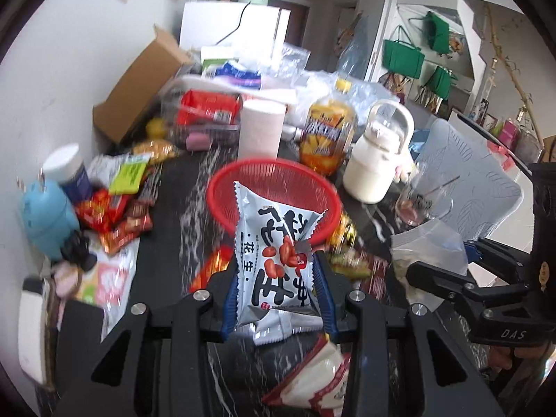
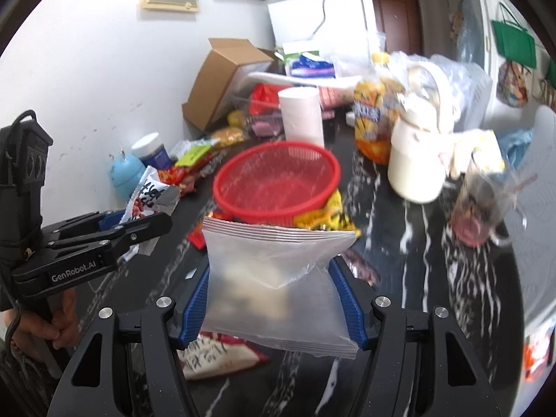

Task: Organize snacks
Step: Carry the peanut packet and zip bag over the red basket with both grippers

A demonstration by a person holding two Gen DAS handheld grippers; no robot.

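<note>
Left gripper (image 1: 278, 278) clamped on peanut packet (image 1: 278, 260), right gripper (image 2: 274, 292) on clear bag (image 2: 278, 278), both near red basket (image 2: 278, 180)

Bright daylight, motion blur, fisheye-warped edges

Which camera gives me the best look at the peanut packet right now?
The left wrist view: the peanut packet fills the centre, print readable, clamped between the left gripper fingers in front of the red basket. The right wrist view shows only its crumpled top sticking out of that gripper, side-on.
</note>
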